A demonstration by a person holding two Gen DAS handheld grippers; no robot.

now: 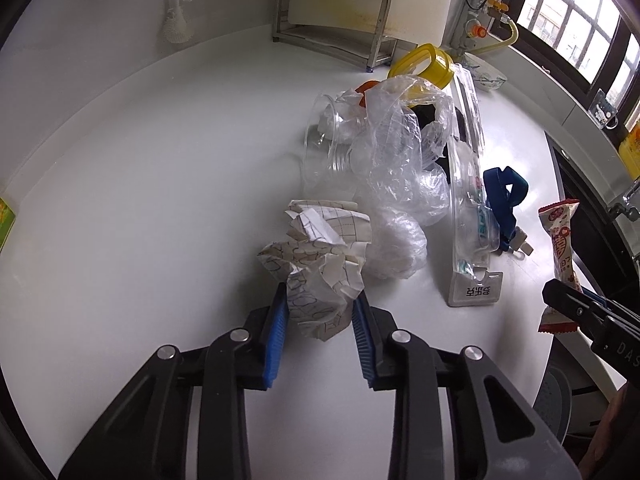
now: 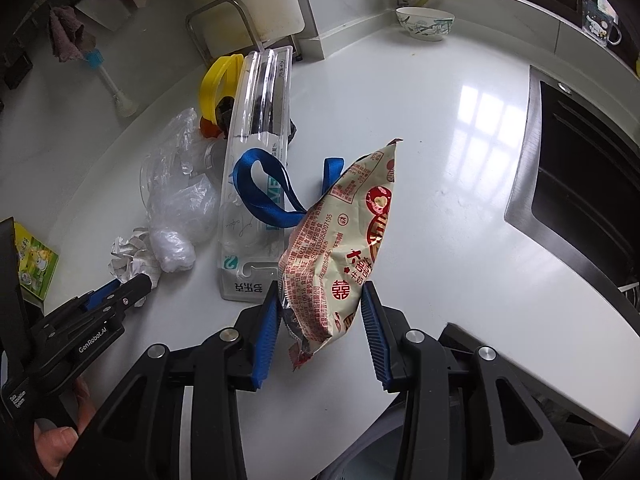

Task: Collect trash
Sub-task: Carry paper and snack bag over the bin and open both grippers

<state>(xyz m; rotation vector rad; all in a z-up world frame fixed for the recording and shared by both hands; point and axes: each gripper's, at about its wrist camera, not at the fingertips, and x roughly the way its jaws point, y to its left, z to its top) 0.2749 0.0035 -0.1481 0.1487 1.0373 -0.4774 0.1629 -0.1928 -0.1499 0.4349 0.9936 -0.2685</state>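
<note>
Pick-up step, both tools loaded: my left gripper (image 1: 320,312) pinches the crumpled paper (image 1: 316,264) at lower centre; my right gripper (image 2: 320,312) holds the snack wrapper (image 2: 344,248) mid-frame. Next, I judge, carry both to a bin.

Right tool (image 2: 320,312) pinching red-and-cream snack wrapper (image 2: 348,240) above white counter (image 2: 440,208), blue lanyard (image 2: 260,184) behind

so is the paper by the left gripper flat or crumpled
Crumpled: the paper is a creased, folded wad with edges jutting out, pinched between the left gripper pads.
</note>
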